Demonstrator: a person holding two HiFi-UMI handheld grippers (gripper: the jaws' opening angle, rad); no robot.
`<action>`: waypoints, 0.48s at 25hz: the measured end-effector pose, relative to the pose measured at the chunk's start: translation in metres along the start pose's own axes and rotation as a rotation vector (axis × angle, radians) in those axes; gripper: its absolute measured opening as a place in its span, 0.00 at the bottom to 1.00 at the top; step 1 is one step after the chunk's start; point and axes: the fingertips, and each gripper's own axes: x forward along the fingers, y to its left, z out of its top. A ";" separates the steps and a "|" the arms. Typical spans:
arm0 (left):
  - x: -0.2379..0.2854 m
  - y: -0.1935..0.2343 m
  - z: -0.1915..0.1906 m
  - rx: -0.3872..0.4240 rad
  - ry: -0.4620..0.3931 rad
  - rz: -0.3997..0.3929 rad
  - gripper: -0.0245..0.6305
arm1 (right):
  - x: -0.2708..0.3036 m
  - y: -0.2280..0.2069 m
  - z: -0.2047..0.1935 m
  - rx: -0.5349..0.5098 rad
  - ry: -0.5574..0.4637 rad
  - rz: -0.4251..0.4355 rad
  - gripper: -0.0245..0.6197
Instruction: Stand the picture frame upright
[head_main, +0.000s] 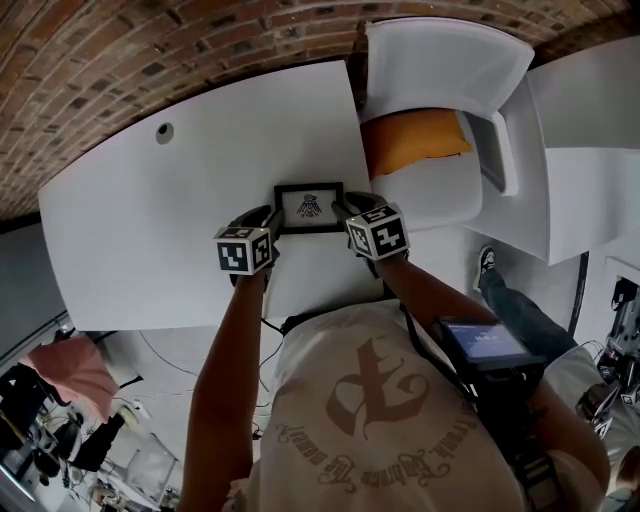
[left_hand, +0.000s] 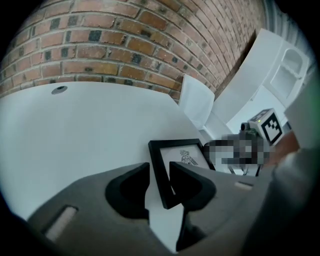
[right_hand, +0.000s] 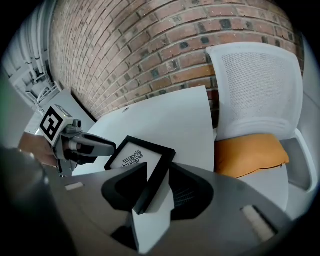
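Observation:
A black picture frame (head_main: 309, 207) with a small bird print stands near the front edge of the white table (head_main: 170, 210), leaning back a little. My left gripper (head_main: 268, 216) is at its left side and my right gripper (head_main: 350, 209) at its right side. In the left gripper view the frame's (left_hand: 180, 157) left edge runs between the jaws of the left gripper (left_hand: 160, 172), which stand apart and do not press it. In the right gripper view the frame's (right_hand: 135, 157) right edge lies between the parted jaws of the right gripper (right_hand: 157, 172), with a gap beside it.
A white mesh chair (head_main: 440, 70) with an orange cushion (head_main: 415, 140) stands just right of the table. A brick wall (head_main: 150, 50) runs behind. A cable hole (head_main: 164, 130) sits at the table's far left. A person's shoe (head_main: 487, 262) is on the floor at right.

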 end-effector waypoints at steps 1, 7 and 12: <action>0.002 -0.001 -0.001 0.002 0.016 0.004 0.24 | 0.001 -0.001 0.000 0.006 0.004 -0.005 0.27; 0.011 0.000 -0.006 0.016 0.077 0.051 0.27 | 0.007 -0.002 -0.001 0.034 0.015 -0.007 0.25; 0.012 0.001 -0.006 0.014 0.087 0.056 0.24 | 0.009 -0.004 -0.003 0.029 0.026 -0.020 0.23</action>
